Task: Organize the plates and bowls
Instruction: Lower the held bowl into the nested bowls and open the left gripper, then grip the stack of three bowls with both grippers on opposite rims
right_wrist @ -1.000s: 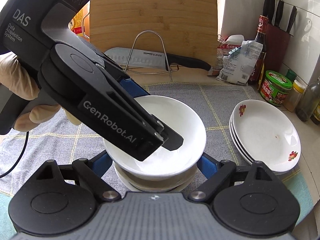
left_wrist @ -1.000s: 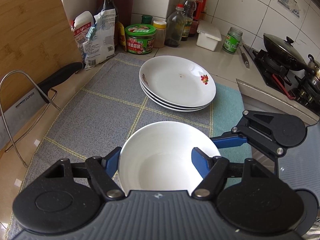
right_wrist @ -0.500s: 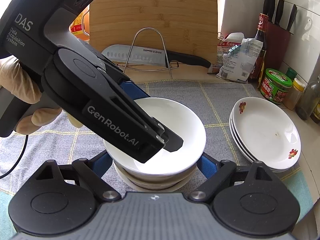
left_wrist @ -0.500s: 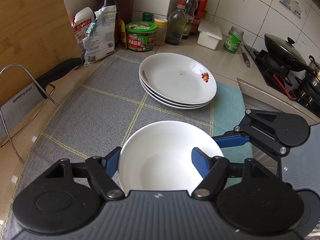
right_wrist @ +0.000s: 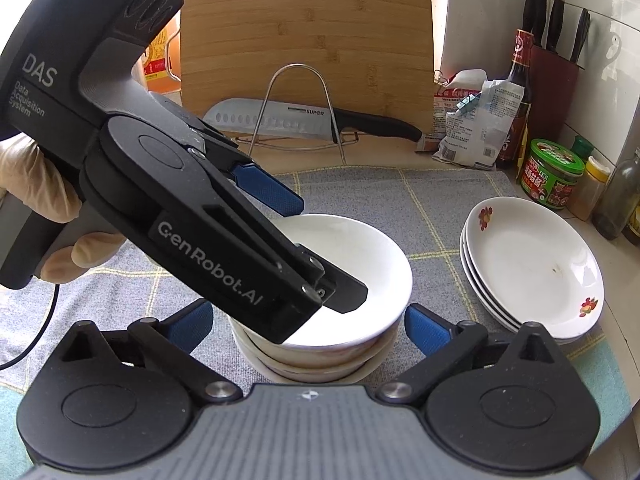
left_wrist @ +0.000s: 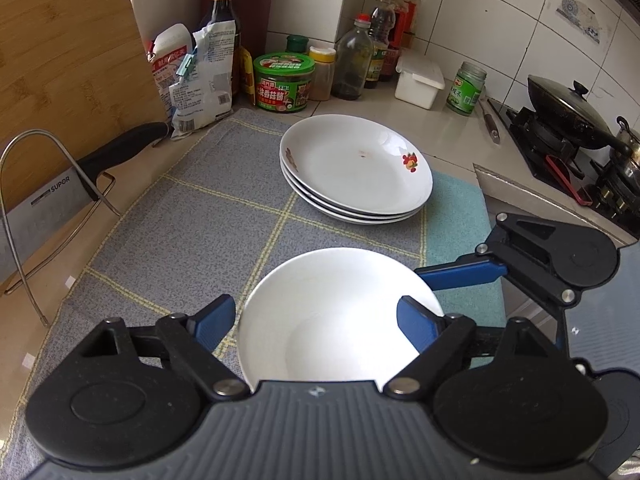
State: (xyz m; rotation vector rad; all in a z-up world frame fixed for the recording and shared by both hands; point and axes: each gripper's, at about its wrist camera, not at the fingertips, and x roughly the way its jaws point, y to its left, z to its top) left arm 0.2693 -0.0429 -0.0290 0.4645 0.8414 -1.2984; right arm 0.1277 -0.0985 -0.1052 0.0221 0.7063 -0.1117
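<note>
Because the left gripper (left_wrist: 316, 324) has one blue finger inside the top bowl (left_wrist: 340, 316) and the other outside its rim, with jaws set wide and no visible clamping, any sideways motion now risks dragging the bowl off its stack. In the right wrist view the bowl stack (right_wrist: 320, 344) sits at lower centre of the frame on the grey checked mat (right_wrist: 360, 192), and the top bowl appears slightly offset from the bowls under it. The right gripper (right_wrist: 308, 328) straddles the stack low down with its fingers spread wide, apart from the bowl walls on both sides, so it holds nothing.

Probable faults from this state:

- Withdrawal of the left gripper at an angle could catch the rim and tip the top bowl. Cause: the finger overlaps the rim in the right wrist view; whether they touch cannot be told.
- Closing the right gripper on the lower bowls while the upper one is unseated could shift the stack. Cause: smooth glazed ceramic, likely low friction.
- A displaced bowl could slide toward the plate stack (right_wrist: 532, 264) at the right of the frame, which lies near the mat's edge and the counter (left_wrist: 452, 140).

The cleaver (right_wrist: 288, 120) on its wire stand (right_wrist: 300, 100), upper centre, lies well apart.
</note>
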